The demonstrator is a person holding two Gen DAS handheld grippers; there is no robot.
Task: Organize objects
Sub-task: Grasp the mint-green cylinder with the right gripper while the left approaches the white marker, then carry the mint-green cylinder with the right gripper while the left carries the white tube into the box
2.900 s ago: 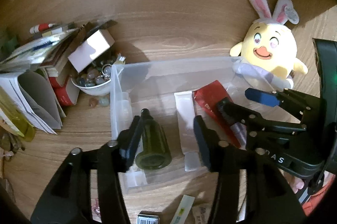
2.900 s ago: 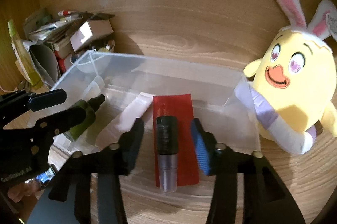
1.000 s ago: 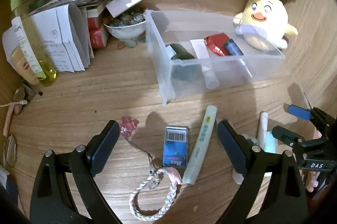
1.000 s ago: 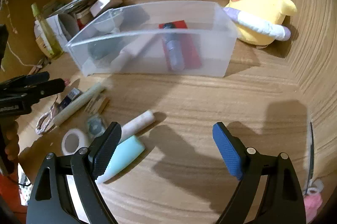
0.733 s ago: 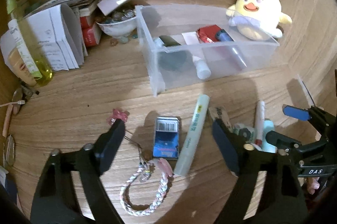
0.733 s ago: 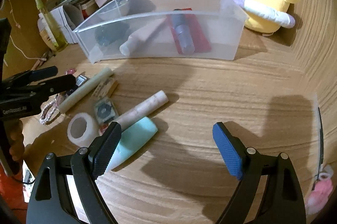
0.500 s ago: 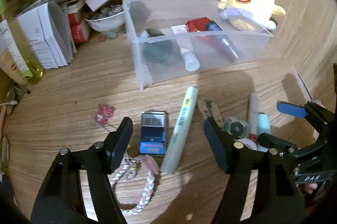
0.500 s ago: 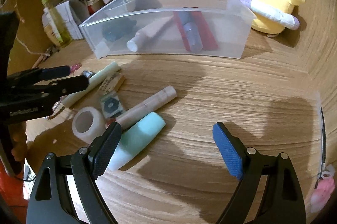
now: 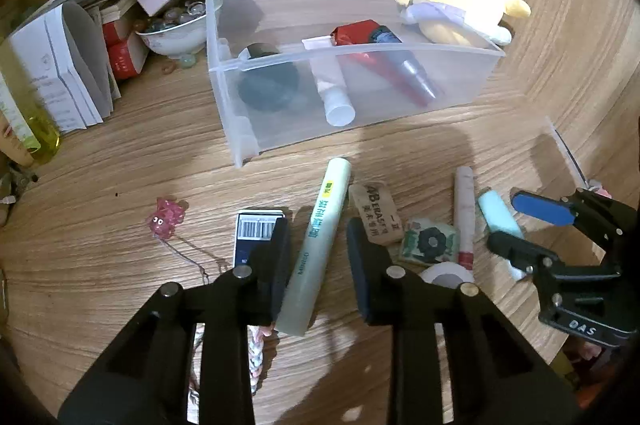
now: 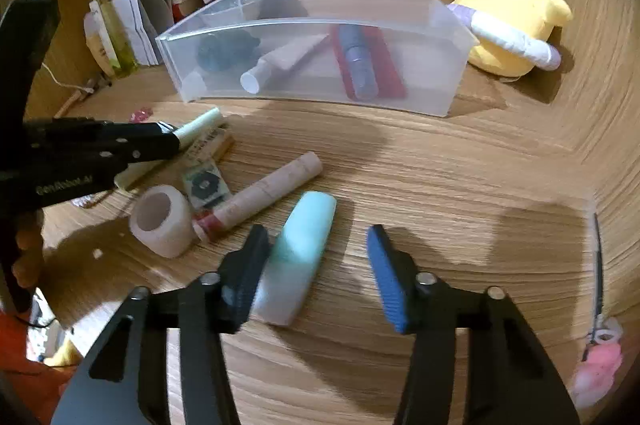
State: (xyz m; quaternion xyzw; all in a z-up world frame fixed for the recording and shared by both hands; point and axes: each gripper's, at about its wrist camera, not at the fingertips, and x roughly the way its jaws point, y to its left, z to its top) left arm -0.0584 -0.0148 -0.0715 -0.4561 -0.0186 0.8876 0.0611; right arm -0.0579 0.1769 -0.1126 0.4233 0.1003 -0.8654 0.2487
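My left gripper [image 9: 316, 245] fingers just closing around pale green tube [image 9: 316, 249] on bench [image 9: 100, 265], gap remaining. Right gripper [image 10: 316, 265] fingers closing, mint case [image 10: 298, 257] between, right pad clear. Beyond: clear bin [image 9: 400, 97] holding tubes.

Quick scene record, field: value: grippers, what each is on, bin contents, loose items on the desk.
left gripper: jaws just closing around the pale green tube; right pad still shows a gap
right gripper: jaws just closing beside the mint tube; gap on the blue-pad side
clear bin: dark round bottle, white tube, red packet with a vial on it
loose on desk: eraser, tape roll, pink-white tube, barcode box
beside bin: chick plush
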